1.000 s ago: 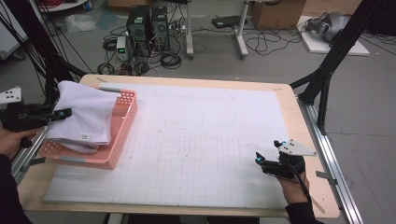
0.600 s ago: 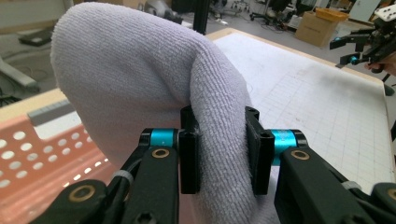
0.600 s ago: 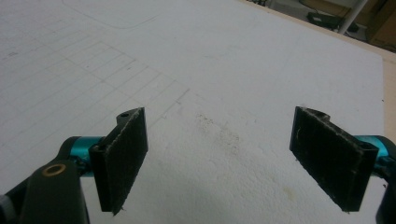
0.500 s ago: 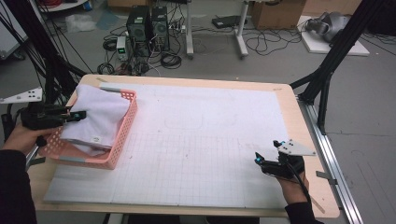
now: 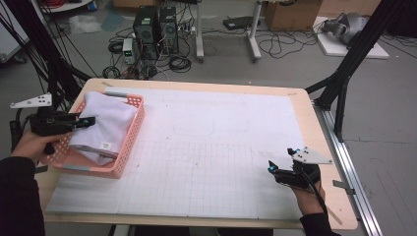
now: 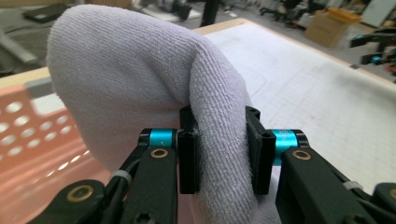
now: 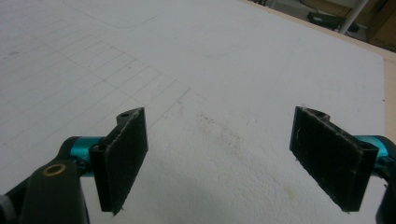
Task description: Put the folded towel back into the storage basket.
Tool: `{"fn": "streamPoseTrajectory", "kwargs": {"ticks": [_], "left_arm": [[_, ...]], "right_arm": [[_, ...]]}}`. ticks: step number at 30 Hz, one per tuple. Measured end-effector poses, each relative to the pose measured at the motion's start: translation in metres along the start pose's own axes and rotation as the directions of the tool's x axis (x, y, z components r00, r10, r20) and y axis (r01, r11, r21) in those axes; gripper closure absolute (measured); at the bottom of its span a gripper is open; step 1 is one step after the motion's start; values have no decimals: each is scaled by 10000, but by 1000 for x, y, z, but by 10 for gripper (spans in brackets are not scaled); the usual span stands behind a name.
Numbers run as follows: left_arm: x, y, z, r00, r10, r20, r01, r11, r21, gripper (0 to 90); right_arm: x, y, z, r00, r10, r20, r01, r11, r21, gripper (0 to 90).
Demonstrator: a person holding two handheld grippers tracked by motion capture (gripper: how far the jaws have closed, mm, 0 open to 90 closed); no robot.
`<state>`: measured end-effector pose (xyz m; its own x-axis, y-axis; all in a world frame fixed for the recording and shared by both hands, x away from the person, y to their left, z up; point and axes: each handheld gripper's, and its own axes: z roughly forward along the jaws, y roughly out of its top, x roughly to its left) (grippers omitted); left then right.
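The white gridded mat (image 5: 206,162) covered most of the table, and at its left end stood a pink perforated plastic basket (image 5: 129,147) holding a soft, folded white terry towel (image 5: 105,123). The left gripper (image 5: 84,122), far nearer than the right, pinched a thick fold of that towel directly between its pads (image 6: 189,154). The right gripper (image 5: 271,168) rested well apart at the mat's right, jaws spread wide over bare mat.

Even, soft indoor light; faint shadows; high view slightly grainy; gripper views' backgrounds out of focus
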<state>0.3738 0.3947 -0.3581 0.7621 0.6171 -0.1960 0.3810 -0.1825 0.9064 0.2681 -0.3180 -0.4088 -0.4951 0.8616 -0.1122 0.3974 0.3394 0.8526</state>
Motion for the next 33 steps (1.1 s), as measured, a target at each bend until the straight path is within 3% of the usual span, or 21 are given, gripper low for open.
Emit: {"fn": "streamPoseTrajectory", "kwargs": {"ticks": [4, 7, 9, 11, 12, 14, 15, 17, 18, 19, 20, 22, 25, 27, 30, 33], "left_arm": [[6, -5, 1, 9944, -206, -1040, 305, 9950, 946, 683], [8, -8, 4, 9873, -299, -1560, 523, 9886, 1410, 663], [7, -7, 6, 9850, -281, -1700, 557, 9857, 1593, 638], [9, -7, 9, 9755, -411, -2159, 838, 9778, 1921, 576], [9, -7, 9, 9670, -525, -2493, 1049, 9738, 2017, 500], [10, -5, 8, 9339, -559, -3531, 1342, 9703, 2014, 325], [10, -4, 5, 9196, -618, -3881, 1425, 9728, 1829, 279], [10, -1, -2, 8815, -634, -4680, 1473, 9785, 1447, 265], [9, 1, -6, 8664, -613, -4956, 1437, 9811, 1299, 257], [7, 3, -8, 8620, -657, -5027, 1389, 9842, 1094, 259], [4, 5, -10, 8663, -638, -4955, 1283, 9870, 972, 265], [-1, 7, -8, 8932, -678, -4445, 1168, 9896, 837, 331], [-8, 9, 3, 9102, -713, -4079, 1143, 9901, 819, 349], [-11, 7, 13, 9143, -673, -3994, 1157, 9884, 983, 376], [-12, 1, 28, 9179, -791, -3889, 1455, 9788, 1443, 420], [-13, -4, 44, 9114, -597, -4071, 1665, 9583, 2321, 446]], "right_arm": [[-1, 0, 1, 9999, -103, -8, 103, 9999, -26, 181], [0, 0, 1, 10000, -97, -13, 97, 10000, -21, 181], [0, 0, 1, 10000, -92, -7, 92, 10000, 5, 181], [0, 0, 1, 9999, -99, -26, 99, 9999, 36, 181], [0, 0, 1, 10000, -91, -37, 91, 9999, 48, 181], [1, 0, 1, 10000, -86, -45, 87, 10000, 14, 181], [0, 0, 1, 9999, -112, -12, 112, 9999, 3, 181], [0, 0, 1, 10000, -96, -19, 96, 10000, 1, 181], [0, 0, 1, 10000, -91, -25, 91, 10000, -1, 181], [0, 0, 1, 10000, -97, -15, 97, 10000, -5, 181], [1, 0, 1, 10000, -45, -41, 45, 10000, 28, 181], [1, 0, 2, 9999, -98, -63, 98, 9999, 39, 181], [2, 1, 2, 9999, -139, -63, 139, 9999, 17, 181], [2, 1, 2, 9999, -117, -60, 117, 9999, 23, 181], [2, 1, 2, 9999, -122, -55, 122, 9999, -19, 181], [2, 1, 1, 9999, -90, -93, 90, 10000, -22, 181]]}}
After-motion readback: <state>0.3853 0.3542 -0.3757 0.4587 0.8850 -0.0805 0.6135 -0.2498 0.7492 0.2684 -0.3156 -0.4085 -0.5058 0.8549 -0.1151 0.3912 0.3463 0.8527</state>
